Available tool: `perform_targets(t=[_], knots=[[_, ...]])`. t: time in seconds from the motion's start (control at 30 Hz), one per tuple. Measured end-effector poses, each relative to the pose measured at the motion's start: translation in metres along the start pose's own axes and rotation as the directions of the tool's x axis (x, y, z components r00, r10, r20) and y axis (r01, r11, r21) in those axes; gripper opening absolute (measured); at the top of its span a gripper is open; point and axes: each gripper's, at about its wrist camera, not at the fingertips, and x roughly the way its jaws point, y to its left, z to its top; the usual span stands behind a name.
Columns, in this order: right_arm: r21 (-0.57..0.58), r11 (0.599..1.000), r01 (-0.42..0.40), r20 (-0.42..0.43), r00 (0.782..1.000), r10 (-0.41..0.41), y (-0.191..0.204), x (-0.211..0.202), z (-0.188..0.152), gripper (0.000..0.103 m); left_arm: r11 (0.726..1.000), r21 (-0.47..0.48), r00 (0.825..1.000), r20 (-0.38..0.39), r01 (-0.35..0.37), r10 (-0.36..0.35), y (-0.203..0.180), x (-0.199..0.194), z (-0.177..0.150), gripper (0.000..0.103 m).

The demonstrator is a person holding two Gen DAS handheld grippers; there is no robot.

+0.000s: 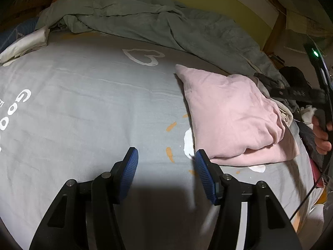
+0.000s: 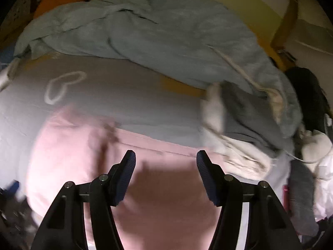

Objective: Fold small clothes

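A folded pink garment (image 1: pixel 231 116) lies on the grey printed bedsheet (image 1: pixel 83 104), right of centre in the left wrist view. My left gripper (image 1: pixel 166 154) is open and empty, just above the sheet, with its right finger close to the garment's near left corner. In the right wrist view the same pink garment (image 2: pixel 87 145) fills the lower middle. My right gripper (image 2: pixel 166 156) is open and empty, hovering over it. This view is motion-blurred. The hand on the right gripper's handle (image 1: pixel 321 133) shows at the far right of the left wrist view.
A crumpled grey-green duvet (image 1: pixel 145 20) lies along the far side of the bed. A pile of unfolded grey and cream clothes (image 2: pixel 245 129) sits to the right of the pink garment. A folded white cloth (image 1: pixel 25 43) lies at the far left.
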Motion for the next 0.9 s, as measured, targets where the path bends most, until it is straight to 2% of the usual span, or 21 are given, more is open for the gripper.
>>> perform_targets(t=[0.07,0.13,0.17,0.2,0.23,0.3,0.33,0.37,0.43,0.47,0.5,0.53,0.6,0.63,0.67,0.7,0.73,0.8,0.87,0.9], knots=[[0.027,0.997,-0.070,0.013,0.997,0.070,-0.016,-0.008,-0.011,0.062,1.000,-0.010,1.000,-0.001,0.012,-0.012,0.001,-0.001,-0.001,0.057],[0.039,0.978,-0.205,0.034,0.978,0.204,-0.017,-0.020,-0.020,0.062,0.998,-0.035,0.999,0.002,0.053,-0.053,0.006,-0.003,0.001,0.057],[0.041,0.958,-0.285,0.041,0.958,0.283,-0.017,-0.026,-0.028,0.062,0.995,-0.056,0.997,0.005,0.083,-0.083,0.010,-0.005,0.001,0.057],[0.040,0.925,-0.377,0.043,0.926,0.376,-0.013,-0.031,-0.033,0.062,0.991,-0.076,0.994,0.011,0.110,-0.109,0.014,-0.007,0.002,0.057],[0.036,0.883,-0.469,0.039,0.883,0.467,-0.006,-0.035,-0.039,0.062,0.985,-0.098,0.990,0.021,0.140,-0.139,0.018,-0.008,0.002,0.057],[0.029,0.830,-0.557,0.023,0.831,0.556,0.006,-0.036,-0.048,0.061,0.983,-0.108,0.989,0.016,0.151,-0.150,0.020,-0.006,0.003,0.057],[0.015,0.826,-0.564,0.004,0.826,0.564,0.016,-0.033,-0.052,0.059,0.985,-0.099,0.990,0.014,0.142,-0.141,0.018,-0.006,0.003,0.057],[0.001,0.835,-0.551,-0.003,0.835,0.551,0.021,-0.030,-0.055,0.059,0.988,-0.085,0.991,0.016,0.131,-0.130,0.014,-0.007,0.003,0.057],[-0.023,0.867,-0.497,-0.005,0.868,0.497,0.030,-0.021,-0.062,0.059,0.993,-0.039,0.993,0.026,0.114,-0.113,0.005,-0.008,0.003,0.057],[-0.003,0.865,-0.502,-0.007,0.865,0.502,0.028,-0.016,-0.066,0.057,0.995,-0.013,0.994,0.041,0.103,-0.102,-0.001,-0.010,0.001,0.056],[0.017,0.856,-0.517,-0.006,0.856,0.517,0.026,-0.013,-0.067,0.045,0.996,0.023,0.994,0.060,0.086,-0.087,-0.008,-0.013,0.000,0.056],[0.061,0.830,-0.555,0.004,0.831,0.556,0.019,-0.009,-0.071,0.028,0.995,0.070,0.994,0.082,0.072,-0.078,-0.016,-0.017,-0.002,0.056],[0.118,0.787,-0.606,0.022,0.794,0.608,0.011,-0.003,-0.075,0.009,0.978,0.186,0.986,0.118,0.095,-0.118,-0.037,-0.024,-0.006,0.056],[0.150,0.765,-0.626,0.036,0.777,0.628,0.006,-0.002,-0.080,0.008,0.965,0.245,0.983,0.125,0.098,-0.132,-0.049,-0.027,-0.008,0.055],[0.167,0.762,-0.626,0.050,0.777,0.627,0.004,-0.005,-0.085,0.008,0.954,0.288,0.985,0.124,0.078,-0.118,-0.058,-0.026,-0.011,0.043],[0.179,0.762,-0.622,0.069,0.781,0.621,0.000,-0.007,-0.091,0.007,0.944,0.326,0.990,0.111,0.046,-0.087,-0.067,-0.022,-0.013,0.023],[0.186,0.772,-0.608,0.083,0.793,0.604,-0.001,-0.012,-0.096,0.006,0.934,0.358,0.996,0.080,0.011,-0.043,-0.074,-0.013,-0.015,0.017],[0.208,0.781,-0.589,0.099,0.807,0.582,-0.004,-0.021,-0.104,0.006,0.931,0.365,0.999,0.035,0.000,-0.014,-0.074,0.000,-0.016,0.016],[0.239,0.758,-0.607,0.098,0.791,0.603,-0.006,-0.024,-0.111,0.006,0.939,0.344,0.999,0.027,0.022,-0.033,-0.070,-0.001,-0.014,0.016],[0.239,0.758,-0.607,0.096,0.791,0.604,-0.003,-0.025,-0.112,0.006,0.941,0.336,0.999,0.025,0.034,-0.045,-0.068,-0.001,-0.014,0.016]])
